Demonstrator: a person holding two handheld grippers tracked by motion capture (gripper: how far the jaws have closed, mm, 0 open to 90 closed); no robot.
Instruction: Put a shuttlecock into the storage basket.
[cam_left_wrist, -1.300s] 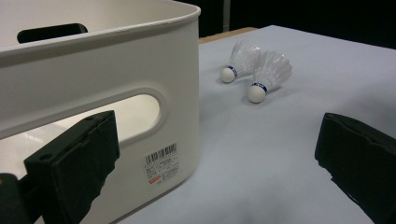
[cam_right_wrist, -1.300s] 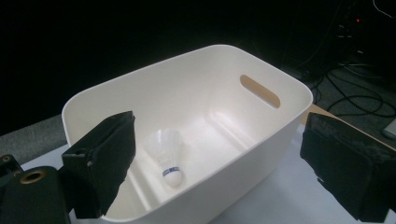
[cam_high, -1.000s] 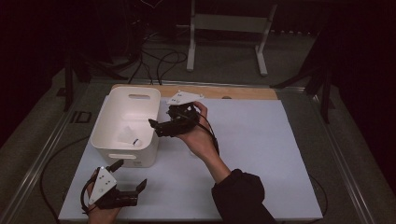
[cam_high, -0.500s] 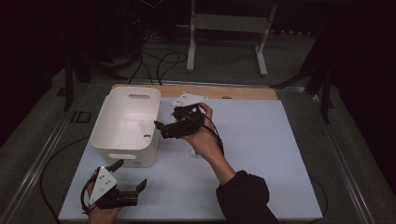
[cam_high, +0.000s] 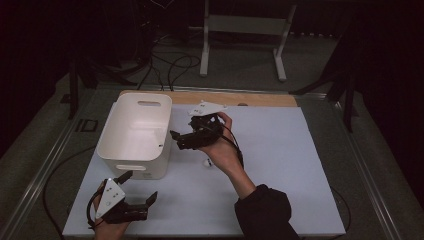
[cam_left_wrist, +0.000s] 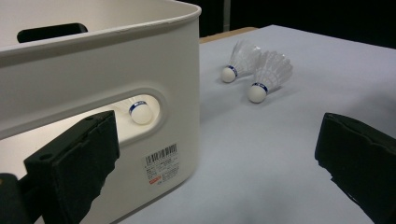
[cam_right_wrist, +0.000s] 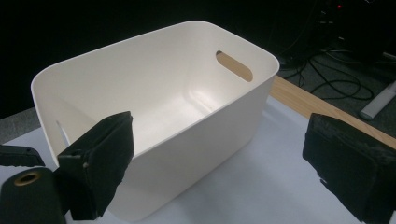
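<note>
On the worktop (cam_high: 280, 165): a white bin (cam_high: 136, 132) stands at the left, on a pale sheet.
Right gripper (cam_high: 181, 140): held in a hand above the sheet, just right of the bin's right wall, jaws pointing toward the bin.
Right jaws: spread wide, nothing between them; the right gripper view looks past them into the bin (cam_right_wrist: 154, 107).
Left gripper (cam_high: 136, 192): low at the near left edge, just in front of the bin's near wall.
Left jaws: released and wide apart, holding nothing.
Shuttlecocks on the sheet: 2 (cam_left_wrist: 259, 77) lie side by side, touching or nearly so, to the right of the bin; 1 (cam_high: 208, 162) shows in the high view just beside the right hand.
Shuttlecock in the bin: 1 cork tip (cam_left_wrist: 140, 111) shows through the near handle slot.
</note>
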